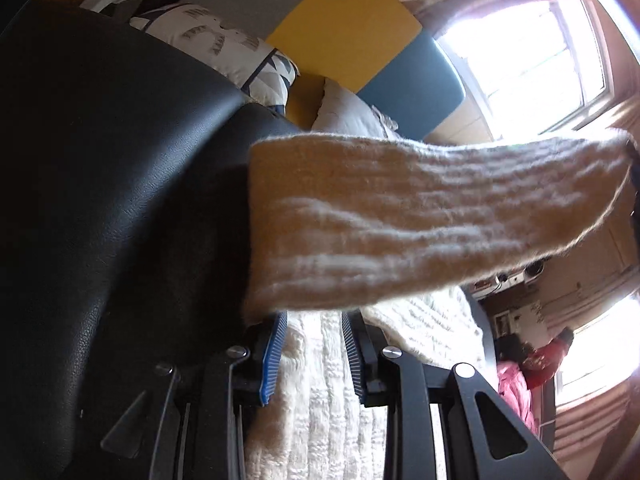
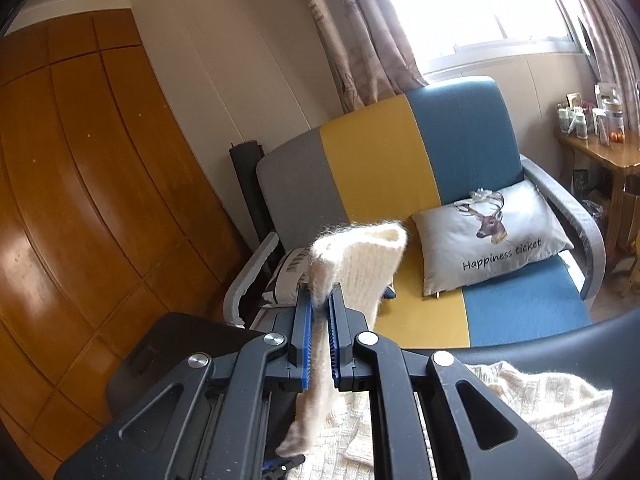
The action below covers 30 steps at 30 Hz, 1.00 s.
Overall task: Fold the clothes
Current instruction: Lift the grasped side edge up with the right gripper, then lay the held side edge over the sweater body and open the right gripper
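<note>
The right gripper is clamped narrow on a band of the cream, fuzzy knitted garment, whose fabric rises above the blue-padded fingers, folds over toward one o'clock, and also hangs down between them toward six o'clock. More of the same knit lies bunched at four o'clock in the right wrist view, on a black leather-textured surface. In the left wrist view a broad strip of the garment stretches across the middle from nine to three o'clock, lifted above the rest of the knit lying at six o'clock. The left gripper shows its blue-ribbed fingers set apart with knit seen between them; whether they pinch it cannot be told. Beyond, at twelve o'clock, stands a grey, yellow and blue sofa bearing a white deer-print cushion.
</note>
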Tool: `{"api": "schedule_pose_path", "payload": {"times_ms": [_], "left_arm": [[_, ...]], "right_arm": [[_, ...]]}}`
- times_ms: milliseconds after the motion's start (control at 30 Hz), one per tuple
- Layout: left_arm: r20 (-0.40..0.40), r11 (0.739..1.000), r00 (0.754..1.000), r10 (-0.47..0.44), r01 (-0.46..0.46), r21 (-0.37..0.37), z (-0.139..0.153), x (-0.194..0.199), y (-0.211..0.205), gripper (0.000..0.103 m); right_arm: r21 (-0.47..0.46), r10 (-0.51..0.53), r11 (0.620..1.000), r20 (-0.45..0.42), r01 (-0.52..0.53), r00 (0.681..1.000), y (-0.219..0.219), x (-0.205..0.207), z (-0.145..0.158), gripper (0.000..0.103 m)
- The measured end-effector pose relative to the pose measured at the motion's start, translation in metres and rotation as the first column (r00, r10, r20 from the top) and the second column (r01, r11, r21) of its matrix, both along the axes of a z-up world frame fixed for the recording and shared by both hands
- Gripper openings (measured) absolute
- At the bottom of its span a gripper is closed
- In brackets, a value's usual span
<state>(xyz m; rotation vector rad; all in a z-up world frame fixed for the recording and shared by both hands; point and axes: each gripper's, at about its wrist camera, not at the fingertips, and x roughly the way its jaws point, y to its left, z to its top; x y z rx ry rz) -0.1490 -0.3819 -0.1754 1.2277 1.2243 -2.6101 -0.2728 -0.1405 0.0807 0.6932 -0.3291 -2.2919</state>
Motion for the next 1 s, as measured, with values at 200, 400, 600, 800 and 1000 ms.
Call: {"api": "schedule_pose_path", "payload": {"times_ms": [200, 400, 600, 800, 1000], "left_arm": [[0.038, 0.999, 0.998, 0.040, -0.041, 0.002, -0.007, 0.000, -0.010, 0.027], [0.034, 0.999, 0.998, 0.044, -0.043, -0.017, -0.008, 0.003, -0.012, 0.027], [0.035, 0.998, 0.999, 0.023, -0.021, -0.061, -0.006, 0.004, -0.003, 0.027], [0.047, 0.995, 0.999, -0.010, 0.015, -0.103, -0.002, 0.006, 0.008, 0.027], [0.062, 0.987, 0.997, -0.037, 0.046, -0.152, 0.001, 0.004, 0.019, 0.027]], "right_arm": [[0.013, -0.030, 0.999, -0.003, 0.030, 1.000, 0.011, -0.001, 0.000, 0.008], [0.060, -0.126, 0.991, 0.042, 0.124, 0.991, 0.053, -0.008, -0.033, 0.008], [0.111, -0.266, 0.963, 0.229, 0.246, 0.936, 0.124, -0.013, -0.128, 0.008], [0.158, -0.338, 0.941, 0.403, 0.300, 0.850, 0.171, -0.013, -0.219, 0.008], [0.187, -0.327, 0.944, 0.443, 0.271, 0.835, 0.174, -0.010, -0.251, 0.008]]}}
